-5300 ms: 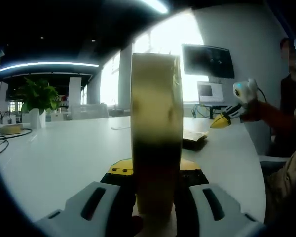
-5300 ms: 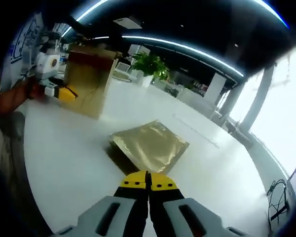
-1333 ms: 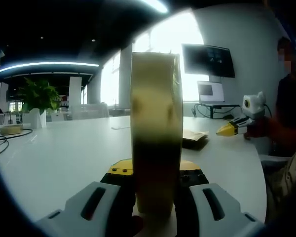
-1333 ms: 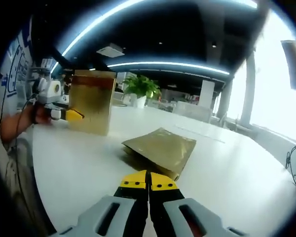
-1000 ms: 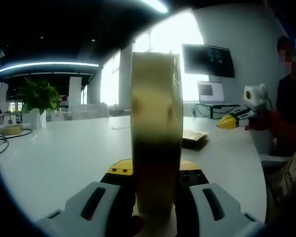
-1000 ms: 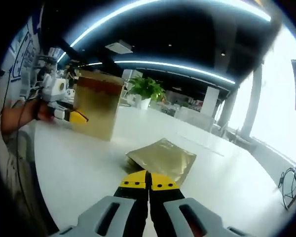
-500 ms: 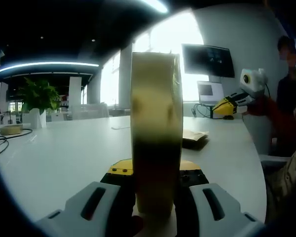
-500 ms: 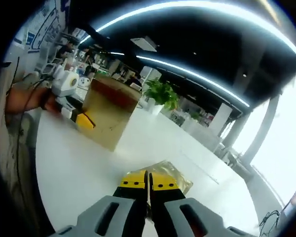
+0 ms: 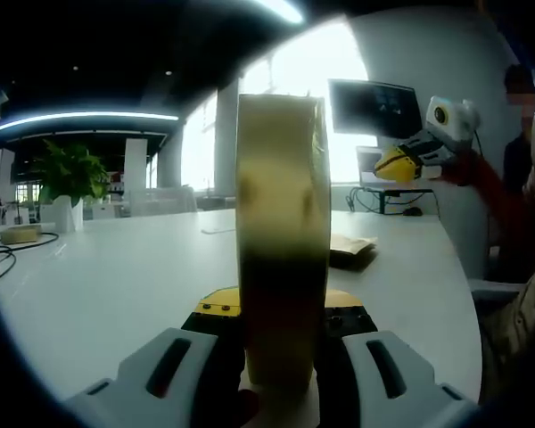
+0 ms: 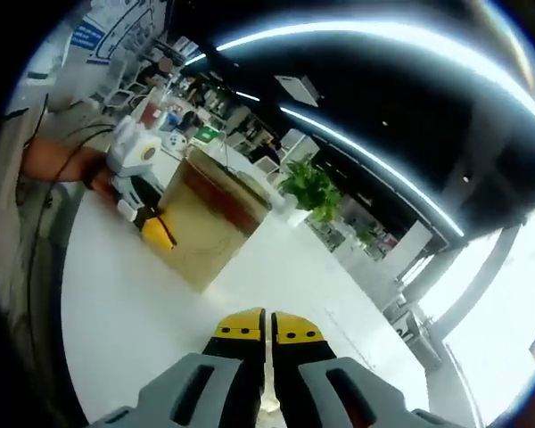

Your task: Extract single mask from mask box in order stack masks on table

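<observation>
The gold mask box (image 9: 281, 241) stands upright between my left gripper's (image 9: 281, 305) jaws, which are shut on its sides, low over the white table (image 9: 116, 276). A flat gold mask packet (image 9: 352, 248) lies on the table beyond the box, to the right. My right gripper (image 9: 399, 164) hangs high above that packet, held by a hand. In the right gripper view the right gripper (image 10: 269, 326) has its yellow tips pressed together with nothing seen between them. Ahead and to the left there, the mask box (image 10: 214, 227) sits in the left gripper (image 10: 150, 221).
A potted plant (image 9: 67, 178) and a cable (image 9: 9, 250) sit at the table's far left. A wall monitor (image 9: 374, 109) and a small screen (image 9: 381, 167) stand behind the table. A person (image 9: 517, 178) is at the right edge. The plant (image 10: 312, 192) stands past the box.
My right gripper has risen well above the table and tilted upward, so the gold packet has dropped out of its view. The left gripper and the box have stayed still.
</observation>
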Demonstrator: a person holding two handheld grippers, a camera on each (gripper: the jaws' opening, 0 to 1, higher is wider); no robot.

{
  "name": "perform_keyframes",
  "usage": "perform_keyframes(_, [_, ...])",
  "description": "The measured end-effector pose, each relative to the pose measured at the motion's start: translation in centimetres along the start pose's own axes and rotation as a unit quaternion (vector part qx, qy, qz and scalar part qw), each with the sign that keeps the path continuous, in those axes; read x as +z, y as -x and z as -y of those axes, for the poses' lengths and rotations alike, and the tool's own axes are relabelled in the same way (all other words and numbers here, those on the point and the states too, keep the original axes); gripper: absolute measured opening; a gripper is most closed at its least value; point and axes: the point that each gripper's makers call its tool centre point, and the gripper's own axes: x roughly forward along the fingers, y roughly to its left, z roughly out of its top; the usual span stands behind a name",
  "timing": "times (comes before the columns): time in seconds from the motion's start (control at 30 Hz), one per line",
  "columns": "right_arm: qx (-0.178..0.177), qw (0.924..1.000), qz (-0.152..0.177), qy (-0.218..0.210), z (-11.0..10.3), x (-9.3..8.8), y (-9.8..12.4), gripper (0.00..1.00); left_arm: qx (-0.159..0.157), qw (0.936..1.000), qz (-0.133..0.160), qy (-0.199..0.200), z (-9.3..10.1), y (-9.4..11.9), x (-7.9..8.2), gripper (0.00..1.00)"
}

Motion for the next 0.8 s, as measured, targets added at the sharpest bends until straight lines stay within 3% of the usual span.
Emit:
perform_keyframes(0.57, [0.033,0.9979,0.001,0.056,0.7,4.0,-1.7,0.02,0.000,1.0000,0.000,-0.001,0.2,0.0,0.1,0.20])
perform_keyframes(0.8, [0.069,0.9928,0.013,0.098,-0.6,6.5,-3.0,0.02,0.000,1.0000,0.000,-0.001,0.2,0.0,0.0,0.20])
